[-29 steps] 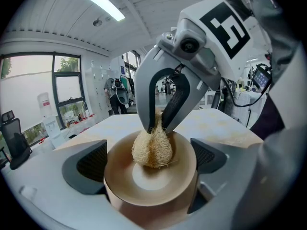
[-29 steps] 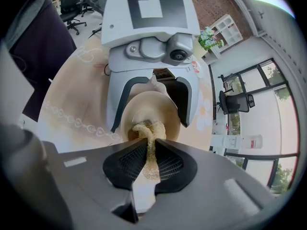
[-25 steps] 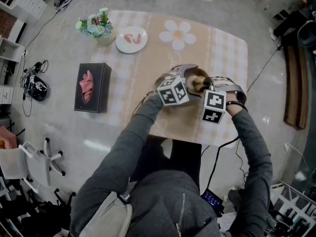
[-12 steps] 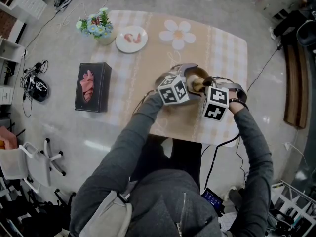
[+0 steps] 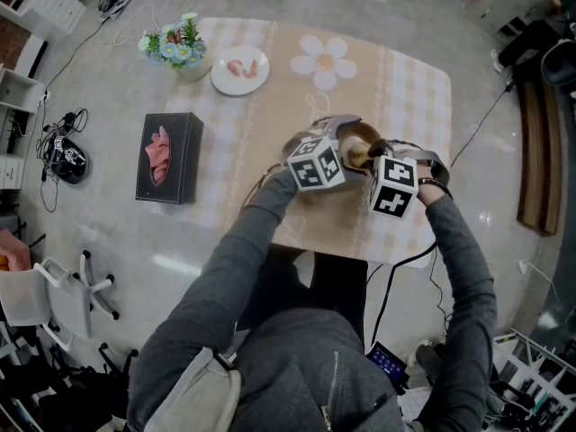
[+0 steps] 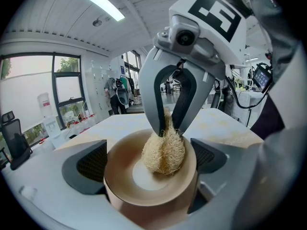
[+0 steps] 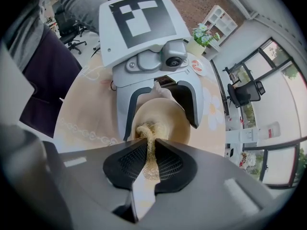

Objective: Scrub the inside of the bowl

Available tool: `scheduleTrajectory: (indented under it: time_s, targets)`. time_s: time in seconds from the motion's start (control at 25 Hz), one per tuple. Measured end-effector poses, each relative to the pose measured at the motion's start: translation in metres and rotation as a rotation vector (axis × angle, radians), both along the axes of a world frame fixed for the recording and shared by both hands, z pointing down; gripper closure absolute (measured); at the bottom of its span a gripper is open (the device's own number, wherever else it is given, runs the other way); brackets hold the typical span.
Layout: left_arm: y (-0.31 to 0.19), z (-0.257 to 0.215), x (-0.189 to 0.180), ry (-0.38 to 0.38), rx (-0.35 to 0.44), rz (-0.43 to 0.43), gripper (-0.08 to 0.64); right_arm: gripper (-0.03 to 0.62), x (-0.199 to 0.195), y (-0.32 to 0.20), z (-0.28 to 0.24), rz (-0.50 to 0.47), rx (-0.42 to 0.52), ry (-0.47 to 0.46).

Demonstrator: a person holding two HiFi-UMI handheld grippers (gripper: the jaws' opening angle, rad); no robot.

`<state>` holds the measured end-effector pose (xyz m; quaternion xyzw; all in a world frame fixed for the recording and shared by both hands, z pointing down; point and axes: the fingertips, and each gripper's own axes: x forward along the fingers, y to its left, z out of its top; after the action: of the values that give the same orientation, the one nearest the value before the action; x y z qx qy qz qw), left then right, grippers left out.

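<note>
**Q:** Head view, please.

**A:** The bowl [image 5: 361, 139] sits over the near part of the table [image 5: 409, 88], between the two tools. The left gripper [image 5: 335, 142] comes at the bowl from its left, the right gripper [image 5: 371, 154] from its right. A plate [image 5: 240, 70] and a flower pot [image 5: 177, 48] stand well beyond the bowl on its far left. A black box [image 5: 168, 158] lies well to the bowl's left. I cannot tell whether the bowl touches the table.

**Q:** Left gripper view?

**A:** The left jaws are spread wide and clamped on the bowl, one pad on each side of its outer wall. The bowl is tipped so that its mouth faces the camera. A loofah scrubber [image 6: 164, 152] rests inside the bowl, against the upper right of the inner wall. The other tool's jaws pinch the scrubber's top.

**Q:** Right gripper view?

**A:** The right jaws are drawn nearly together, with the scrubber's fibres squeezed between the pads. The scrubber's free end lies just inside the bowl's near rim. The left tool grips the bowl from beyond.
</note>
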<state>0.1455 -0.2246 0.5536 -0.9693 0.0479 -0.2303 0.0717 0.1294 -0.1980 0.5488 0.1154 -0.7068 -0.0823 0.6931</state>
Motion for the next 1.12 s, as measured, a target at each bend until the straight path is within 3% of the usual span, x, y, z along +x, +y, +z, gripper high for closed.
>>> scheduleTrajectory:
  time_s: [0.6, 1.12]
  targets:
    - [0.0, 0.0, -0.001, -0.002, 0.002, -0.001, 0.017, 0.546, -0.017, -0.004, 0.0, -0.038, -0.023, -0.035]
    - [0.002, -0.001, -0.002, -0.004, 0.002, 0.001, 0.017, 0.546, -0.034, -0.016, 0.0, -0.019, 0.015, -0.092]
